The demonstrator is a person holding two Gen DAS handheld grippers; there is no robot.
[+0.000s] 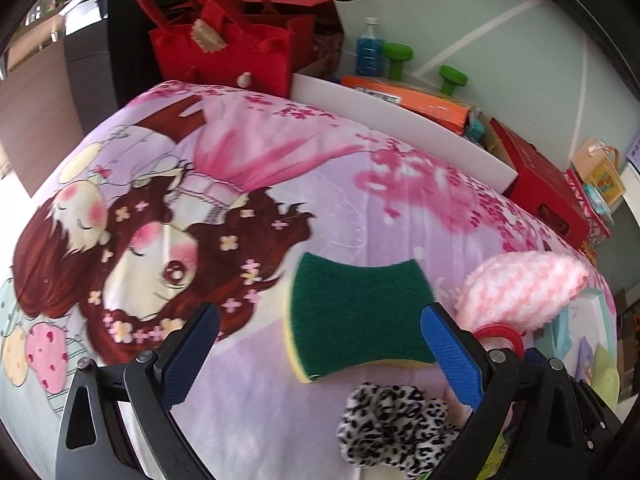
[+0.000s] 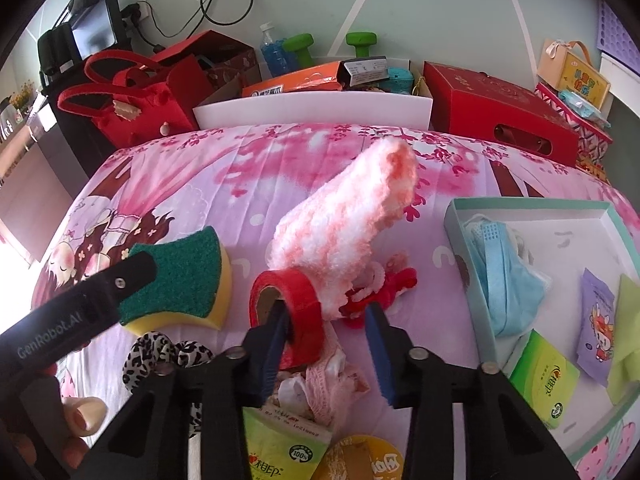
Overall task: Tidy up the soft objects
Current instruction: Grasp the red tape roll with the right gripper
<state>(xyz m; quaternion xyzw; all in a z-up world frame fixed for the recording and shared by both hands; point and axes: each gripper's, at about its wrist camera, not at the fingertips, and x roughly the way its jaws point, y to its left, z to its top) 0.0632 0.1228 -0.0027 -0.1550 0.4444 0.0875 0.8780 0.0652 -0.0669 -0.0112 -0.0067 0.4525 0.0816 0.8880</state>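
Observation:
A green and yellow sponge (image 1: 356, 320) lies on the pink cartoon blanket (image 1: 248, 184). My left gripper (image 1: 320, 328) is open, its blue pads on either side of the sponge's near end. It also shows in the right wrist view (image 2: 132, 276) over the sponge (image 2: 180, 284). A fluffy pink and white sock (image 2: 348, 220) lies in the middle. My right gripper (image 2: 328, 316) is open, its left finger inside a red tape roll (image 2: 288, 300). A leopard scrunchie (image 1: 396, 424) lies near me.
A teal-rimmed white tray (image 2: 536, 204) at right holds a blue face mask (image 2: 500, 276), tissue packs and a purple packet. A red felt bag (image 2: 132, 100), a white box (image 2: 312, 114) and a red box (image 2: 496, 120) stand beyond the blanket. Tissue packs and pink lace lie near me.

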